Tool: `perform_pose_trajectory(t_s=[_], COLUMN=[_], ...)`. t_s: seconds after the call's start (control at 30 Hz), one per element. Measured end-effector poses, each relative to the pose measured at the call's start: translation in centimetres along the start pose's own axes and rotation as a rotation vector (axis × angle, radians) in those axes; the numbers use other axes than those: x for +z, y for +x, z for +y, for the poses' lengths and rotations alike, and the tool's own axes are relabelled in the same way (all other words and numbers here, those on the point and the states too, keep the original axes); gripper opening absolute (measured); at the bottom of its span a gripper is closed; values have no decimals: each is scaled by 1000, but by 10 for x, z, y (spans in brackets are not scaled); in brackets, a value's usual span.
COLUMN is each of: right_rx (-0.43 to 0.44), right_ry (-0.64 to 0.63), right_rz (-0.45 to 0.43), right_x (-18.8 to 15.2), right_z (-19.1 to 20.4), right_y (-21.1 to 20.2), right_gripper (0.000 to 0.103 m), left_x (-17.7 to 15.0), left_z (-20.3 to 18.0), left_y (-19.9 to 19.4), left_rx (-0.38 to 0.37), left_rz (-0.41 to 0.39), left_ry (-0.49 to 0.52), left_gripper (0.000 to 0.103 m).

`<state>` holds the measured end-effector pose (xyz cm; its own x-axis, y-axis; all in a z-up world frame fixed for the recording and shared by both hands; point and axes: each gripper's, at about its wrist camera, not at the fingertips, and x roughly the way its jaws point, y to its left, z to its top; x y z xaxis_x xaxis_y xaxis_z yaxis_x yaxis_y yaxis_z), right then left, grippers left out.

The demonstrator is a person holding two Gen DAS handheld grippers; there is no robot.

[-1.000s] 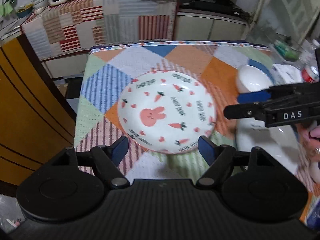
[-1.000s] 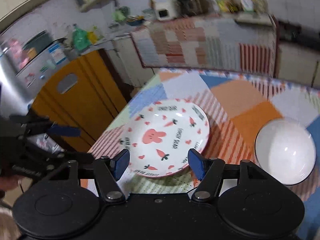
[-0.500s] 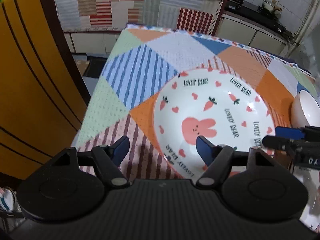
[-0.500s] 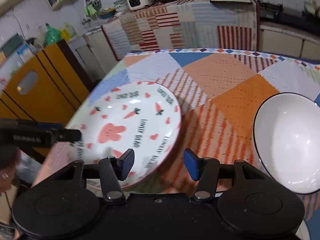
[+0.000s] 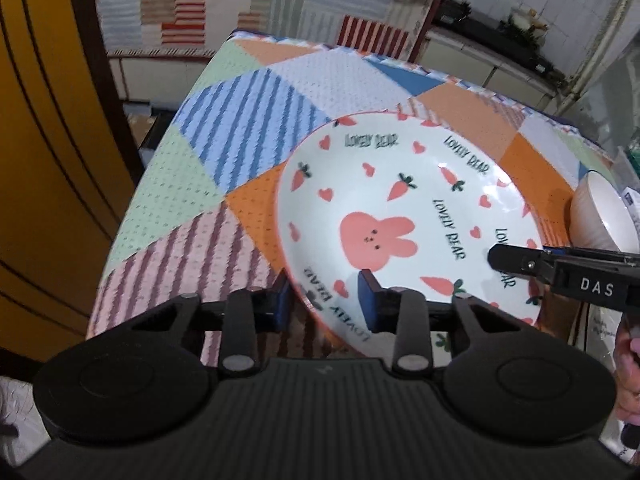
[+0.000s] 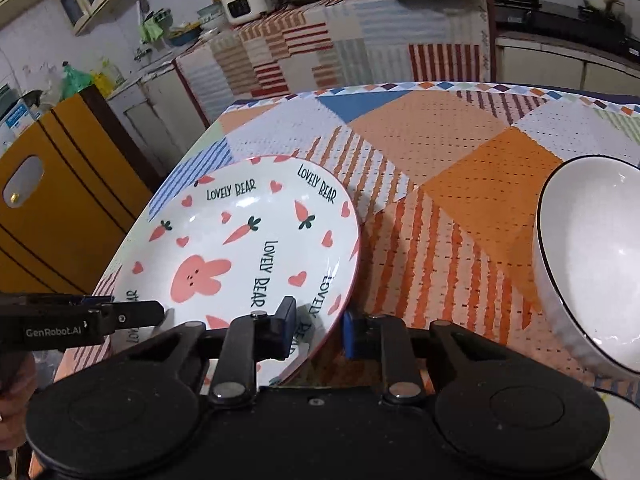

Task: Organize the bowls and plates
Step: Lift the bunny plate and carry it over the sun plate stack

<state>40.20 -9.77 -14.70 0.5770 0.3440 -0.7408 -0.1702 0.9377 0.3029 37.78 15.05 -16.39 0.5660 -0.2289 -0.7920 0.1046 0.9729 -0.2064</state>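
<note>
Now both tongs pinch the plate [image 5: 400, 216] by opposite rims: the left gripper [image 5: 324, 306] and right gripper [image 6: 318, 330] clamp it, tilted over the tablecloth [image 6: 440, 152]. Next likely calls for carrying it level toward the bowl [image 6: 592, 264].

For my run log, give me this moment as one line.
left tool: closed on plate rim | right tool: closed on opposite rim | white bowl: on tablecloth, untouched
</note>
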Motion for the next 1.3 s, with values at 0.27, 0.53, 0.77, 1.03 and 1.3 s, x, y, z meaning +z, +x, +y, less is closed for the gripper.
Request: perform_pose_trajectory(t_s=[0.27, 0.53, 0.77, 1.03, 1.3], right_rx=[25, 16, 44, 67, 52], right_ry=[-82, -91, -79, -58, -64], right_rz=[-16, -18, -43, -95, -110], right_x=[2, 3, -5, -26, -43], right_z=[2, 0, 3, 3, -4], right_y=[-20, -43, -83, -138, -196], right_gripper=[21, 21, 22, 22, 22], left_x=[4, 4, 4, -4, -23], left_z=[-5, -20, -37, -67, -102], left_y=[-9, -31, -73, -124, -161], left_rx=[-6, -20, -25, -35, -82], left_rz=[47, 56, 32, -1, -27], left_ry=[-50, 0, 56, 131, 193], left_gripper=[32, 32, 32, 32, 32])
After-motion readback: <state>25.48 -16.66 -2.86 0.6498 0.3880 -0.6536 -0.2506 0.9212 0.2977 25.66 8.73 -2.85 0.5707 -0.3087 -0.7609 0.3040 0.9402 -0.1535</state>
